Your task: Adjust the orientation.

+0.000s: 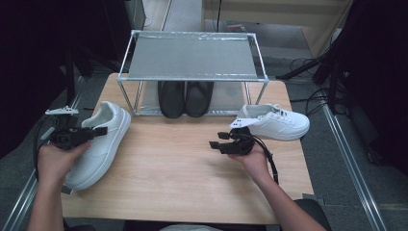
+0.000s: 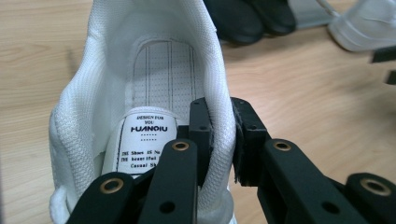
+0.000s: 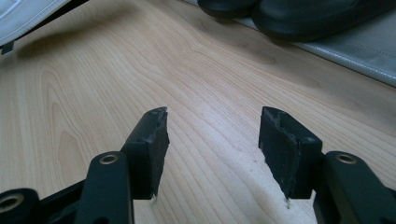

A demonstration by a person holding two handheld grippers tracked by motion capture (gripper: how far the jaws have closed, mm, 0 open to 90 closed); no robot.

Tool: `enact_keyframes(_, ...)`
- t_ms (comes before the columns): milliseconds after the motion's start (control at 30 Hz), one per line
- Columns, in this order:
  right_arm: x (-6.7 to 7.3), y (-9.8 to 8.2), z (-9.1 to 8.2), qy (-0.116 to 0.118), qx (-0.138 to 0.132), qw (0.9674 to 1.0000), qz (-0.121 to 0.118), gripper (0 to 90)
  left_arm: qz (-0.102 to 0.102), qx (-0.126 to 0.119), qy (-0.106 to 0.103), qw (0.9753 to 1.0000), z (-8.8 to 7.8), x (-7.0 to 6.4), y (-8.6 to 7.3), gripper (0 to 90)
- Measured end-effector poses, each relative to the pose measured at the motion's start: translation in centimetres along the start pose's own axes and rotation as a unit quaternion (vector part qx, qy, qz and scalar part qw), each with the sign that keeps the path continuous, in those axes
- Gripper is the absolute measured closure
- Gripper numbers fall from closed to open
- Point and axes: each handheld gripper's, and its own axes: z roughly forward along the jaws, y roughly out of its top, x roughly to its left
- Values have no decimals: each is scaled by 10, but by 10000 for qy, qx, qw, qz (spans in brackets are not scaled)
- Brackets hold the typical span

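Now the left gripper [image 2: 219,140] has its jaws pinching the white sneaker's [image 1: 98,144] collar, right gripper [image 1: 226,142] spread and idle, so next probably comes carrying it toward the rack [image 1: 192,57].

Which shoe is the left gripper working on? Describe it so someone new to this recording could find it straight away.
Start at the metal shoe rack at the far edge of the wooden table; a pair of black shoes sits on its lower shelf. The white sneaker lies left of the rack, toe pointing away. Unlike the other white sneaker at the right, its collar is clamped in the left gripper.
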Motion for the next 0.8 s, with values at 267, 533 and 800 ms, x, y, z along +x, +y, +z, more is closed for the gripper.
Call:
enact_keyframes(267, 0, 3, 4, 19, -13, 10000, 9, 431, 331, 61, -374, 9987, 8, -37, 6, 805)
enact_keyframes(533, -1, 2, 1, -16, -9, 10000, 32, 430, 577, 249, -526, 9966, 35, -65, 10, 805)
enact_keyframes(800, -2, -4, -6, -114, 34, 9999, 80, 426, 972, 530, -880, 9900, 70, -96, 16, 803)
